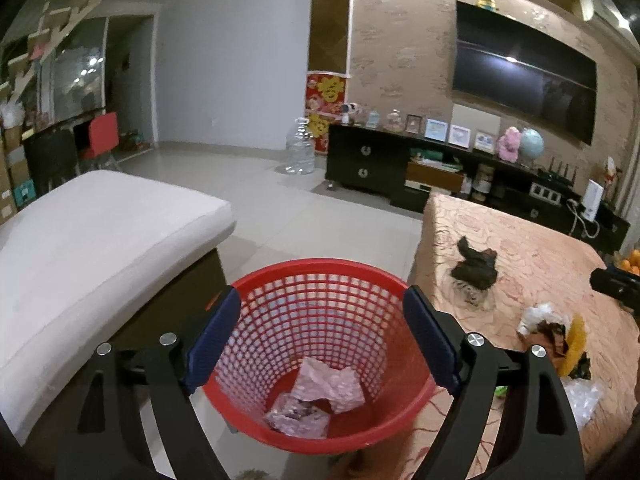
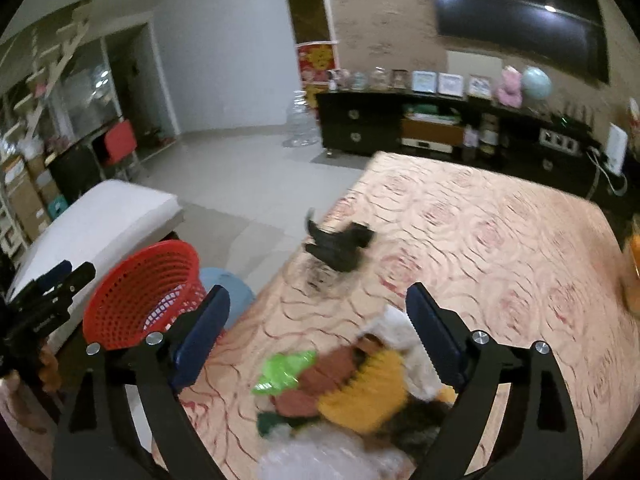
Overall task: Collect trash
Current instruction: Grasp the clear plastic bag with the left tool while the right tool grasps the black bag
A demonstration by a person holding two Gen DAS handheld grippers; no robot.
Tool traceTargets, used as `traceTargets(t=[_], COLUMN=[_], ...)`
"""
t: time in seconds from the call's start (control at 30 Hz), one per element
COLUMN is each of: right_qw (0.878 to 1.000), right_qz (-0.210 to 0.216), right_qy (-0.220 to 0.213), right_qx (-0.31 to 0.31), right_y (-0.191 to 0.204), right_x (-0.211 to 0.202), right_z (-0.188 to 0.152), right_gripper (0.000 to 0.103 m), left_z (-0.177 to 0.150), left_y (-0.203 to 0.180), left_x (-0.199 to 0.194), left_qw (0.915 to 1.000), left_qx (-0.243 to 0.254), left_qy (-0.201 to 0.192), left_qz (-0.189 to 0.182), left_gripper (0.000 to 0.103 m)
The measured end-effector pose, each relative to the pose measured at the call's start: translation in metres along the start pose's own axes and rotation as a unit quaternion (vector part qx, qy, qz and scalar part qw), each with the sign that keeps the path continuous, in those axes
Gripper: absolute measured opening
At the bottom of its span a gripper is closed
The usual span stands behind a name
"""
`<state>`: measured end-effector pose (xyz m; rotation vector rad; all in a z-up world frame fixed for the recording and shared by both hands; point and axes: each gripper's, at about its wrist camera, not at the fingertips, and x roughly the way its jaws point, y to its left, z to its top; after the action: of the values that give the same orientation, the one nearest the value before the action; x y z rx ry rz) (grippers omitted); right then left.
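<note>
Both grippers' fingers spread wide, holding nothing.
Left gripper (image 1: 322, 340) above red mesh plastic basket (image 1: 320, 276); right gripper (image 2: 318, 330) over blurred multicoloured trash pile (image 2: 360, 384) on surface.

One red mesh basket (image 1: 320, 354) counted, beside patterned table (image 1: 532, 248). Two crumpled pink wrappers (image 1: 328, 386) seen inside basket. One dark crumpled item (image 1: 476, 266) counted on table, far from basket. One mixed trash heap (image 2: 352, 384) on table: one green scrap (image 2: 286, 372), one yellow piece (image 2: 368, 392), one clear plastic wrap (image 2: 320, 456) made out; rest blurred, uncounted. One white cushioned seat (image 1: 92, 248) noted at basket's other side. Two grippers seen: left gripper (image 1: 320, 340), right gripper (image 2: 318, 336).
</note>
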<state>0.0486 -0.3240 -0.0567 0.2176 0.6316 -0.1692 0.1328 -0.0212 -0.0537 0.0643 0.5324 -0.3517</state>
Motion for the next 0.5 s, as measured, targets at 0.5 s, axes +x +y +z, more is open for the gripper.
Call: traceTargets(t=[0.5], right_qw=[0.996], right_qz=[-0.075], right_qy=[-0.016], right_qx=[0.051], right_y=[-0.062], right_x=[-0.046], right_z=[-0.041], right_gripper=[0.095], left_z=[-0.034], left_y=[-0.085], left_x=[-0.013], left_qw=[0.9936], left_qx=[0.090], left_qy=[0.011], left_qz=[-0.068], left_gripper=[0.081])
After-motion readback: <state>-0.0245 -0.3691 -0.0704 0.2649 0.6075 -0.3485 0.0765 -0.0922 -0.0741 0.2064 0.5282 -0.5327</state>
